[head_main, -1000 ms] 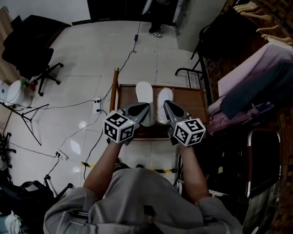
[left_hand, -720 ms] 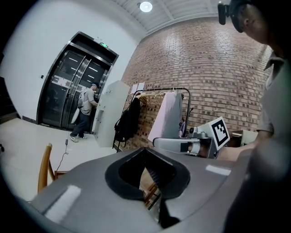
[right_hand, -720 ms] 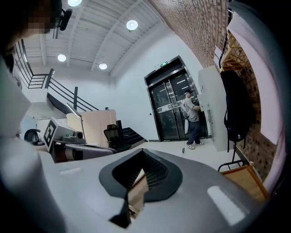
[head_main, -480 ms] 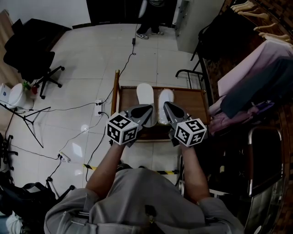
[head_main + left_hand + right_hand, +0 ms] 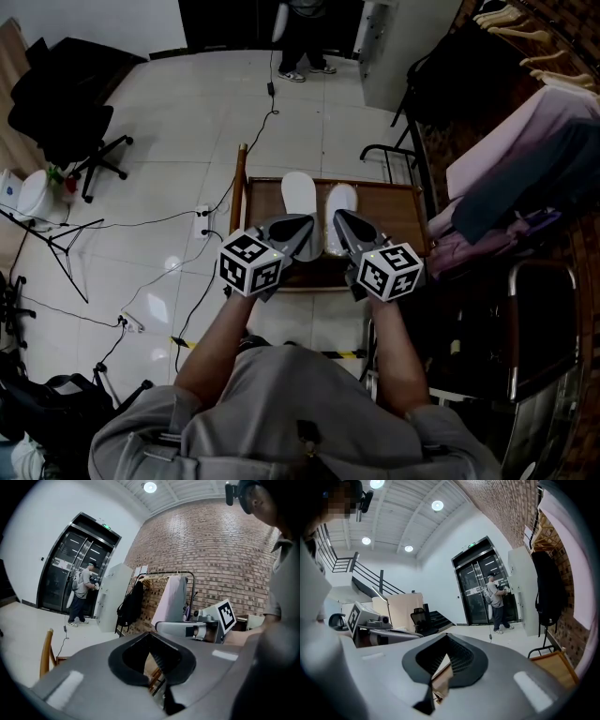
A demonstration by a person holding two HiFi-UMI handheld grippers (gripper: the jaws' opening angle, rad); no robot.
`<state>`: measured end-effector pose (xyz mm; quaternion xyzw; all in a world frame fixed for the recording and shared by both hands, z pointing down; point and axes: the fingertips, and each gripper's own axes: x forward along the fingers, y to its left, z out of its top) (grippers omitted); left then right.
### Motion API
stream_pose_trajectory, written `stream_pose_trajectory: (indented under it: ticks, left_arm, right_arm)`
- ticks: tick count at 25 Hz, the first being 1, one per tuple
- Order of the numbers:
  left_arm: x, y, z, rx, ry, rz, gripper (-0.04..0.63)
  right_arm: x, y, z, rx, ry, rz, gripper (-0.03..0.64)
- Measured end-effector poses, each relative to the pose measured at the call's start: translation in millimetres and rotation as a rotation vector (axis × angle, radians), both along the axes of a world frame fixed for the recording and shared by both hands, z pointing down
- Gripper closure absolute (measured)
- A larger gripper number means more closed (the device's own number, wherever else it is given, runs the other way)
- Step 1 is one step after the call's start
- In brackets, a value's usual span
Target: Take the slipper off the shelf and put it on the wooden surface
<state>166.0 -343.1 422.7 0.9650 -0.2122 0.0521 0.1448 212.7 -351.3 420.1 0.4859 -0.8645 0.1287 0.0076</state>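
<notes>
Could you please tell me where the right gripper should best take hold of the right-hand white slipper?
Probably its near end, coming from the near side: the right-hand slipper lies flat and lengthwise away, close beside the other slipper, so its inner side offers little room. The right gripper, shut, must open first.
</notes>
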Motion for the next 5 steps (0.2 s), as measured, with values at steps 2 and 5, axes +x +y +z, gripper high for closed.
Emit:
stream_pose_trajectory:
  ticks: [2,5]
  left_arm:
    - [-0.4,-0.4,-0.1,0.001,-0.001,0.000,0.627]
    - [-2.0,-0.5,-0.2,0.001,-0.004,0.001,0.627]
  right_arm:
    - [-0.8,-0.3,0.0,0.000,0.000,-0.003,0.618]
    - [-3.0,-0.6,-0.3,-0.002,0.000,-0.006,0.618]
